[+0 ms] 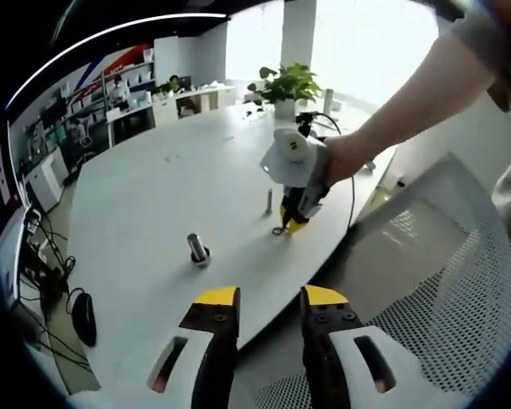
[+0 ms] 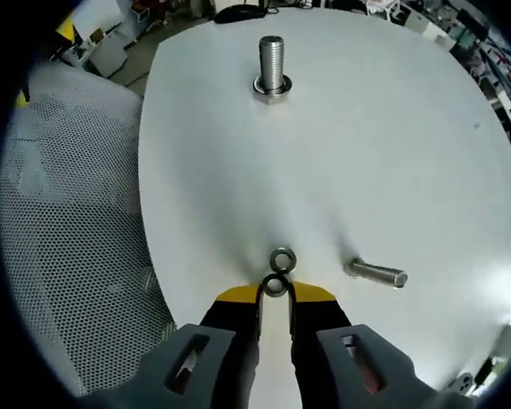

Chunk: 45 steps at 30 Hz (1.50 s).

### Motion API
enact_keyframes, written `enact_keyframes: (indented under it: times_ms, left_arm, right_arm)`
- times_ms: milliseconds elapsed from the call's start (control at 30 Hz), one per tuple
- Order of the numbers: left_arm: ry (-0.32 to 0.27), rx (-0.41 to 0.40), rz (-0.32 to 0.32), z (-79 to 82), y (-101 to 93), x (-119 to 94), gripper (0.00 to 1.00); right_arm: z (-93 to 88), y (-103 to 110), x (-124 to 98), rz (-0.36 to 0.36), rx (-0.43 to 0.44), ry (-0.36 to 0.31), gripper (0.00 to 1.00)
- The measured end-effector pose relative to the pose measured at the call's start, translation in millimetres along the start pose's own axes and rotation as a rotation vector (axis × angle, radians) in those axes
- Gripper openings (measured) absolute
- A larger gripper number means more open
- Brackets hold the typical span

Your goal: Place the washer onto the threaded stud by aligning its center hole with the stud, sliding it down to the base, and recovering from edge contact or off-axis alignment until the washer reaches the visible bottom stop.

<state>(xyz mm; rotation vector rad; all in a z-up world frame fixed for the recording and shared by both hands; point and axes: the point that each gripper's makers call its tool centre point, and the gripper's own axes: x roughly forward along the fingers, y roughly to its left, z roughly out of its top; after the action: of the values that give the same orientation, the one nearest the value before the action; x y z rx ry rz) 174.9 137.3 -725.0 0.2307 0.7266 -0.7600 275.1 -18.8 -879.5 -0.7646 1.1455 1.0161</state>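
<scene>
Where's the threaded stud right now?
In the right gripper view, the threaded stud stands upright near the table's far edge, straight ahead of the right gripper.
</scene>
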Motion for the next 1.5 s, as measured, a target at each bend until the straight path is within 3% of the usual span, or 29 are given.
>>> enact_keyframes:
  times_ms: [67, 233, 367, 467, 667, 1133, 1500]
  left_arm:
    - [0.002, 0.005, 0.002, -0.1, 0.2, -0.1, 0.25]
    - [-0.014, 0.004, 0.000, 2.8, -0.2, -1.2, 0.25]
    - [0.001, 0.009, -0.002, 0.3, -1.3, -0.3, 0.26]
    - [-0.016, 0.008, 0.001, 2.7, -1.0, -1.8, 0.27]
    - [-0.033, 0.008, 0.004, 6.1, 0.4, -2.7, 0.27]
    - [-0.051, 0.012, 0.042, 8.6, 5.9, -5.7, 0.27]
    - [-0.054, 0.001, 0.048, 9.2, 8.0, -6.0, 0.27]
  right_arm:
    - [-1.2, 1.4, -1.7, -0.008, -0.004, -0.034, 0.13]
    - [0.3, 1.6, -3.2, -0.021, 0.129, -0.153, 0.13]
    - [-8.1, 5.8, -5.1, -0.036, 0.098, -0.133, 0.12]
    - [-6.5, 6.8, -14.1, -0.040, 0.186, -0.202, 0.12]
    - [-14.0, -5.9, -29.7, -0.057, 0.240, -0.220, 0.13]
    - [-6.0, -32.9, -54.5, -0.130, 0.217, -0.262, 0.13]
    - [21.6, -49.5, -73.1, -0.161, 0.189, -0.343, 0.13]
